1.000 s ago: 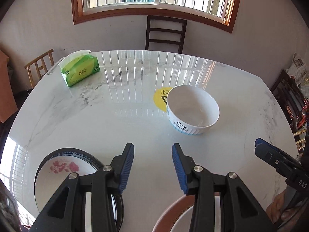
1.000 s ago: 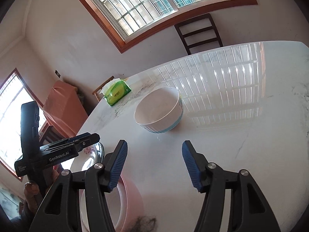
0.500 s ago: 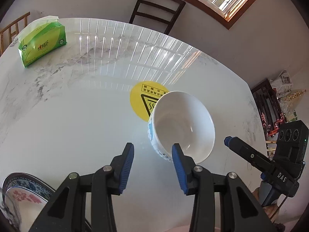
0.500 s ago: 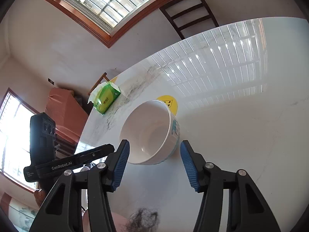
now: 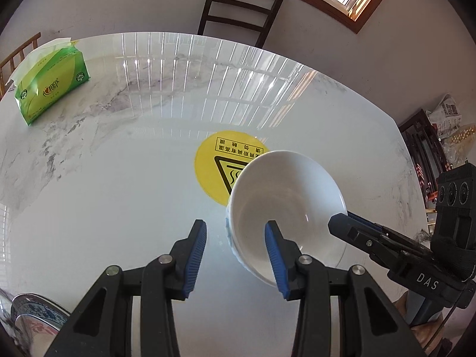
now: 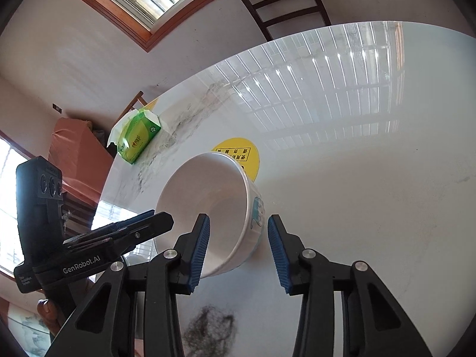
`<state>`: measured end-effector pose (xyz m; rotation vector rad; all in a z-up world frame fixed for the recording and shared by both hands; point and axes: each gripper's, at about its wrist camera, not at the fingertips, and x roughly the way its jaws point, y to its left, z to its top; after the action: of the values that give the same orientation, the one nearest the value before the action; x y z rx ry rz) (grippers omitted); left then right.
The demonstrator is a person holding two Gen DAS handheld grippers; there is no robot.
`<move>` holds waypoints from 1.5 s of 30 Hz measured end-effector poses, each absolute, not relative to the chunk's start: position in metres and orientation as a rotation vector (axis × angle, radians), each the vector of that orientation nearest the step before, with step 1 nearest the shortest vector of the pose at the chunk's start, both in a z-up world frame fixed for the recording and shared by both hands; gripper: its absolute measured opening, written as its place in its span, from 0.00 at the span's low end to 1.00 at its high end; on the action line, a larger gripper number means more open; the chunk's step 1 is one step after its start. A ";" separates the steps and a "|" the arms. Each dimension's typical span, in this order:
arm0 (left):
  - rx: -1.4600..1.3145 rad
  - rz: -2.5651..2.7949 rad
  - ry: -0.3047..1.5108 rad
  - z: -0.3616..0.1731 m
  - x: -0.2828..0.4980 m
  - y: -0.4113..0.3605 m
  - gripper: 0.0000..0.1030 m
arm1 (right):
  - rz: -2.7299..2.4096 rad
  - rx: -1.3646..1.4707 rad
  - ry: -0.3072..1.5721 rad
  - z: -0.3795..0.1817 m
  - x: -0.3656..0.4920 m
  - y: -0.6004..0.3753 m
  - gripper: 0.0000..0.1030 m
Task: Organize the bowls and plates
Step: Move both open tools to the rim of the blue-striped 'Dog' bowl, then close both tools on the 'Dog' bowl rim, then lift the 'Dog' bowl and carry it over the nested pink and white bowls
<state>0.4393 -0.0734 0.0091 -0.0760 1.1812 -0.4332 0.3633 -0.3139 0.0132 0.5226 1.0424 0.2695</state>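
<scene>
A white bowl (image 5: 285, 196) with a blue print on its side stands on the marble table, partly over a yellow warning sticker (image 5: 221, 163). My left gripper (image 5: 236, 255) is open and straddles the bowl's left wall, one finger inside and one outside. My right gripper (image 6: 238, 250) is open and straddles the bowl's (image 6: 214, 202) right wall the same way. Neither touches the bowl that I can see. A blue-rimmed floral plate (image 5: 35, 318) peeks in at the bottom left of the left wrist view.
A green tissue pack (image 5: 50, 83) lies at the table's far left. A dark wooden chair (image 5: 241, 9) stands behind the table's far edge under the window. A dark shelf with clutter (image 5: 428, 148) is off the right side.
Both grippers have moved forward and down onto the bowl, from hovering short of it to straddling its opposite walls. The plates have slid nearly out of view.
</scene>
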 end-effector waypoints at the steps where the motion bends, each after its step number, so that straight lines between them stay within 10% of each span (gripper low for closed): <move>1: -0.069 -0.427 1.180 0.008 0.440 -0.074 0.40 | 0.268 0.515 1.051 0.012 0.365 -0.313 0.38; 6: -0.035 -0.408 1.182 -0.003 0.443 -0.079 0.37 | 0.266 0.500 1.094 0.005 0.369 -0.311 0.29; 7: -0.047 -0.406 1.191 -0.005 0.445 -0.078 0.13 | 0.263 0.496 1.097 0.004 0.369 -0.311 0.24; 45: 0.047 -0.318 0.834 0.107 0.274 -0.051 0.11 | 0.407 0.575 0.980 0.085 0.246 -0.289 0.16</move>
<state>0.2741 -0.0505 0.1073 0.0470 0.8342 -0.3183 0.2461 -0.2893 0.0848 0.5755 0.9795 0.4067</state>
